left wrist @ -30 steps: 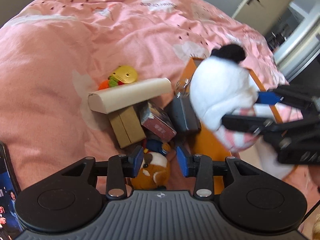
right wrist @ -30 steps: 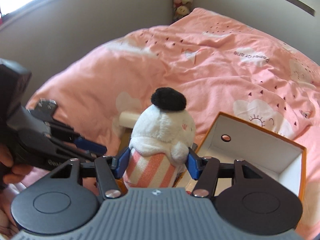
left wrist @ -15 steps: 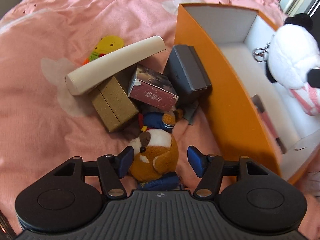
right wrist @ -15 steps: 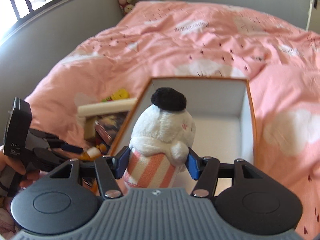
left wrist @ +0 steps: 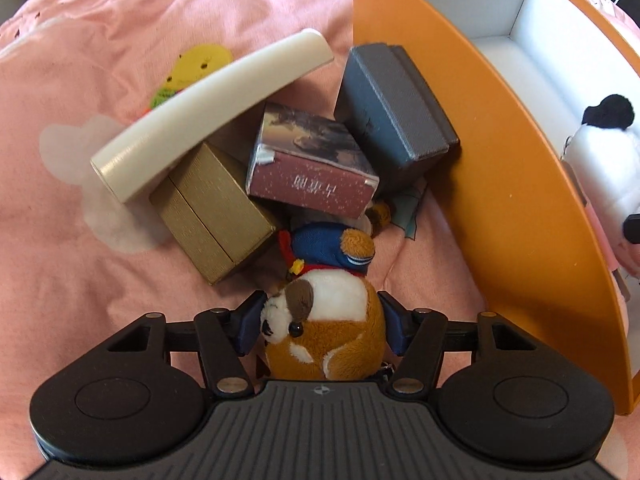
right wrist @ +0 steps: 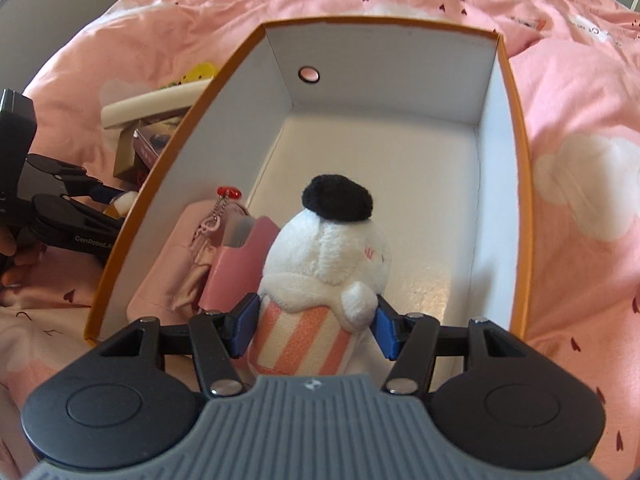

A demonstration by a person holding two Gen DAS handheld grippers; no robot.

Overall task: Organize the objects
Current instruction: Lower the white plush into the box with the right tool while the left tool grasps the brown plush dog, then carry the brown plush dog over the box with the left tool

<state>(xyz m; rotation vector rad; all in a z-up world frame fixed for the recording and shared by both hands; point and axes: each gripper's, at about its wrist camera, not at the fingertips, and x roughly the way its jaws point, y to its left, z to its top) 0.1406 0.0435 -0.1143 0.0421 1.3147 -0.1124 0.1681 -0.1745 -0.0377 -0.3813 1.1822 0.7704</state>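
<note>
Right gripper is clamped on soft white striped plush toy, held over orange cardboard box. Left gripper, jaws just closing, brackets brown hamster plush on bed; light, squashy, best pinched mid-body.

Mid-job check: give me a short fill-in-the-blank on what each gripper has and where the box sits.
1. The right gripper is shut on the white plush toy with striped body, topped by a ____ pom-pom.
2. That toy hangs over the orange cardboard box, whose inside is ____.
3. The brown-and-white plush hamster sits between the jaws of the ____ gripper.
4. The long cream tube rests on the ____ ribbed box.

Missing words: black; white; left; gold
</note>
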